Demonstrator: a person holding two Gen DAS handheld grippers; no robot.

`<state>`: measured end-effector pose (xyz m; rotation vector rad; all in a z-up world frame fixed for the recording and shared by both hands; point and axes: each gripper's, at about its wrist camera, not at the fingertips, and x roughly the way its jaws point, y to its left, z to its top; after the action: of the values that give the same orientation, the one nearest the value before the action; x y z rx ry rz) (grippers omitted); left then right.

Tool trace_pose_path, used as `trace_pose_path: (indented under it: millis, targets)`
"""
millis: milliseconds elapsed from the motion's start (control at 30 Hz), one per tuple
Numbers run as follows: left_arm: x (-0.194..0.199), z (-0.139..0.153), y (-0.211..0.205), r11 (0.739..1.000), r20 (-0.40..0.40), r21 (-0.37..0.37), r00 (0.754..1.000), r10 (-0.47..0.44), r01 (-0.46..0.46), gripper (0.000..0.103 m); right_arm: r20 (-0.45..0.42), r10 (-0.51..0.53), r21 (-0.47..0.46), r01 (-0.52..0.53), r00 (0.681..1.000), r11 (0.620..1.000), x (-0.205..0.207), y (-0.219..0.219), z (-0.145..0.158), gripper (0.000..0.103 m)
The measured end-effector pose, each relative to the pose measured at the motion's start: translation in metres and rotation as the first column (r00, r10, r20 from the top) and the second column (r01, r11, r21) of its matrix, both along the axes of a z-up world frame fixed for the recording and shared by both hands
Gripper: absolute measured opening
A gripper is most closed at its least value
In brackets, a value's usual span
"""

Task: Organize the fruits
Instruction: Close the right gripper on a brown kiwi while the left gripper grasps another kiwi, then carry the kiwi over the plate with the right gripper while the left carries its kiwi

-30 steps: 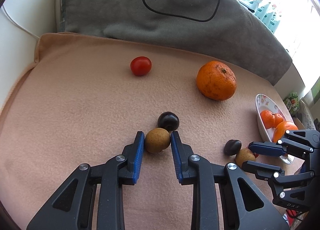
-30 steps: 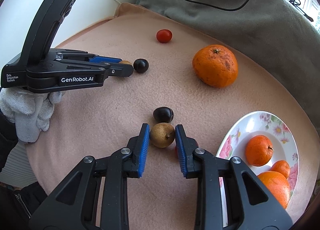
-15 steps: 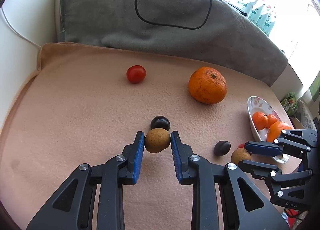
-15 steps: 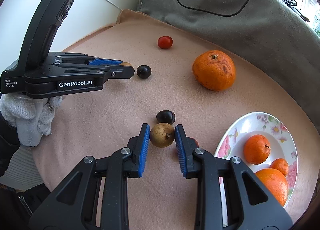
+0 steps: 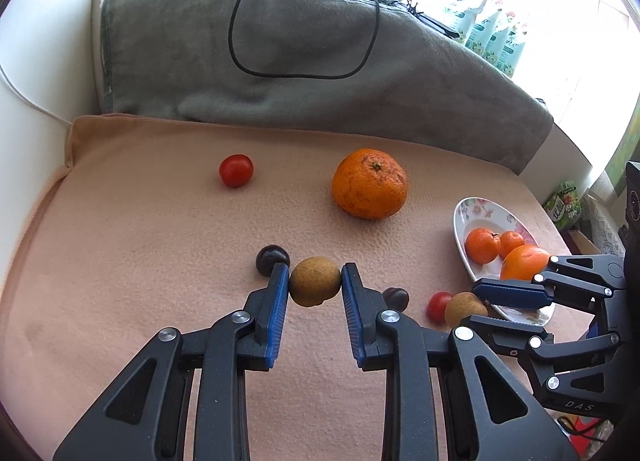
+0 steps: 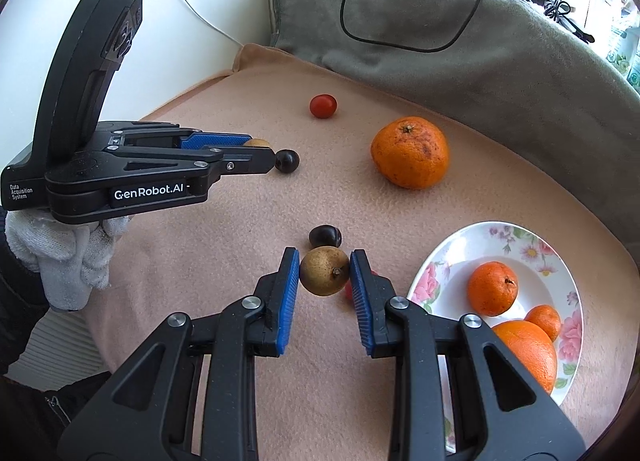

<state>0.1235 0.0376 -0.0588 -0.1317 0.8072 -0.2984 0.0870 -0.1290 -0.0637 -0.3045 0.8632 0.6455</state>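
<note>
Left claw (image 5: 315, 285) clamped on a round brown fruit (image 5: 315, 281), blue pads touching both its sides, held above the peach blanket (image 5: 140, 261) covering the surface. Just behind the left pad, a dark plum-like fruit (image 5: 271, 258) lying on the blanket. Right claw (image 6: 324, 272) likewise pinching a second brown fruit (image 6: 325, 270), stem end turned toward the camera, with another dark fruit (image 6: 325, 236) resting just behind it and a bit of red showing beside the right pad. Farther back on the blanket, a cherry tomato (image 5: 236, 170) and, well apart from it, a large orange (image 5: 369, 183). At the right edge, a flowered plate (image 6: 448, 261) holding three orange citrus fruits (image 6: 493, 288) of different sizes. In the left wrist view, near the right claw's tips, a second small red tomato (image 5: 439, 305) lying close to the plate. Behind everything, a grey cushion (image 5: 280, 61) with a black cable (image 5: 376, 41) looped across it. White-gloved left hand (image 6: 68, 257) gripping the left tool from below.
</note>
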Motion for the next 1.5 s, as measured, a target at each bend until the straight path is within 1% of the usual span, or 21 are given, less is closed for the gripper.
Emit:
trace_pose_path:
  millis: [433, 600, 800, 1000, 1233, 1500]
  targets:
    - [-0.011, 0.016, -0.036, 0.998, 0.033, -0.017, 0.998, -0.058, 0.058, 0.025, 0.031, -0.060, 0.076, 0.058, 0.998, 0.995, -0.010, -0.038, 0.027, 0.027]
    - [-0.015, 0.021, -0.051, 0.996, 0.041, -0.028, 0.995, -0.086, 0.088, 0.025, 0.042, -0.104, 0.107, 0.099, 0.994, 0.989, -0.011, -0.059, 0.036, 0.027]
    - [-0.017, 0.023, -0.073, 0.991, 0.043, -0.036, 0.991, -0.128, 0.130, 0.025, 0.046, -0.182, 0.137, 0.174, 0.982, 0.975, -0.008, -0.092, 0.044, 0.027]
    - [-0.017, 0.021, -0.094, 0.985, 0.035, -0.044, 0.986, -0.166, 0.167, 0.025, 0.037, -0.258, 0.162, 0.248, 0.966, 0.955, -0.002, -0.127, 0.046, 0.027]
    - [-0.017, 0.019, -0.114, 0.979, 0.027, -0.043, 0.979, -0.201, 0.202, 0.025, 0.019, -0.323, 0.182, 0.314, 0.946, 0.932, 0.004, -0.159, 0.043, 0.027]
    - [-0.016, 0.016, -0.129, 0.974, 0.016, -0.044, 0.975, -0.223, 0.224, 0.025, -0.016, -0.353, 0.197, 0.349, 0.935, 0.916, 0.019, -0.176, 0.035, 0.027]
